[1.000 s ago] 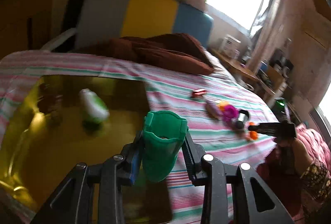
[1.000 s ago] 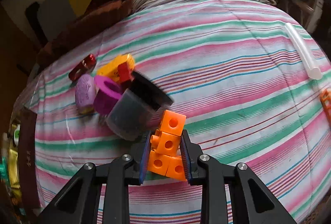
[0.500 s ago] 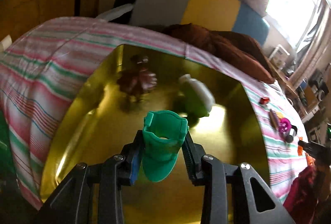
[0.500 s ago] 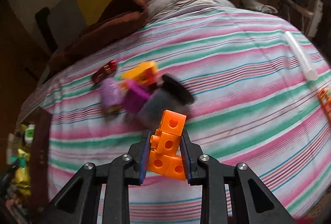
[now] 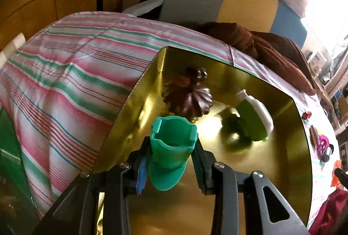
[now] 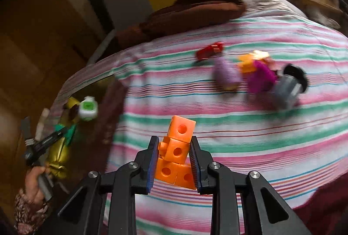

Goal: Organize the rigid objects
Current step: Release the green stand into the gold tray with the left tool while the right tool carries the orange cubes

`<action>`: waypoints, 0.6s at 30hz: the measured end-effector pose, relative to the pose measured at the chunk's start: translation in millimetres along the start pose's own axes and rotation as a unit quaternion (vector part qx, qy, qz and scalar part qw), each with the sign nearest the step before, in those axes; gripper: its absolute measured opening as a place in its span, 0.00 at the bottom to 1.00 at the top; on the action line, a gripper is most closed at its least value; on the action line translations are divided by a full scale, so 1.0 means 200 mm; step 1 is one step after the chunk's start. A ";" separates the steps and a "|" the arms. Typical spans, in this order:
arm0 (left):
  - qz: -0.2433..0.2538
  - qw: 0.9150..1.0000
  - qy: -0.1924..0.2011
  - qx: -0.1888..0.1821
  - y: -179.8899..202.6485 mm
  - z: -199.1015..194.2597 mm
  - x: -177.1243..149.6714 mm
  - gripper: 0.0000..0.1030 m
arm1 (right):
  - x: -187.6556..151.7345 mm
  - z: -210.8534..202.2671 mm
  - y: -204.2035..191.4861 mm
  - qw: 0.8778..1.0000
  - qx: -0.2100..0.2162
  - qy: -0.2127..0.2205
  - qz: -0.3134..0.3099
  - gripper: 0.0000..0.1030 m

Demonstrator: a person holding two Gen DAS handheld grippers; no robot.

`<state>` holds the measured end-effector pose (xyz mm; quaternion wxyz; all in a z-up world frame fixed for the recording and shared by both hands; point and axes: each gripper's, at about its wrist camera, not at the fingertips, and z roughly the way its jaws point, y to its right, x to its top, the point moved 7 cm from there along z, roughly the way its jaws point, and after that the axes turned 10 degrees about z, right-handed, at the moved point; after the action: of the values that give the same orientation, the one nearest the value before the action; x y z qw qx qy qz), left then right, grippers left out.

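My left gripper (image 5: 169, 161) is shut on a green plastic cup-shaped piece (image 5: 171, 148) and hangs over a shiny gold tray (image 5: 289, 148) on the striped bedspread. In the tray lie a dark brown flower-shaped object (image 5: 189, 100) and a green and white bottle (image 5: 254, 117). My right gripper (image 6: 174, 164) is shut on a stack of orange linking cubes (image 6: 177, 152) above the bedspread. In the right wrist view the tray (image 6: 108, 104) sits at the left, with the left gripper (image 6: 50, 139) and a hand (image 6: 34, 178) over it.
A loose cluster lies on the bedspread (image 6: 239, 126): a red toy car (image 6: 209, 51), a lilac piece (image 6: 226, 74), an orange block (image 6: 250, 61), a magenta ring (image 6: 261, 76) and a grey jar with a black lid (image 6: 289, 85). A brown blanket (image 6: 195, 9) is heaped at the head.
My left gripper swung left with the green piece, from the tray's right edge to over its middle. My right gripper lifted the orange cubes and moved left, away from the cluster, toward the tray.
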<state>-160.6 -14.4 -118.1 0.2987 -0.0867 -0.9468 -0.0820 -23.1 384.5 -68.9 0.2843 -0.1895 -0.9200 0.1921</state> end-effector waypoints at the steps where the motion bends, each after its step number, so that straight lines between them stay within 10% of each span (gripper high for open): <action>1: -0.003 1.000 -0.001 -0.002 0.00 0.00 0.00 0.35 | -0.01 0.01 -0.04 1.000 0.006 -0.002 -0.006 0.27; 18: -0.044 0.995 0.094 -0.012 0.13 -0.38 -0.24 0.46 | -0.21 0.23 -0.78 0.988 0.081 -0.064 -0.117 0.27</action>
<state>-73.5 -9.9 -81.8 0.3814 -0.0405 -0.9164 -0.1143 -55.8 221.1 -50.6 0.2599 -0.0438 -0.9335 0.2430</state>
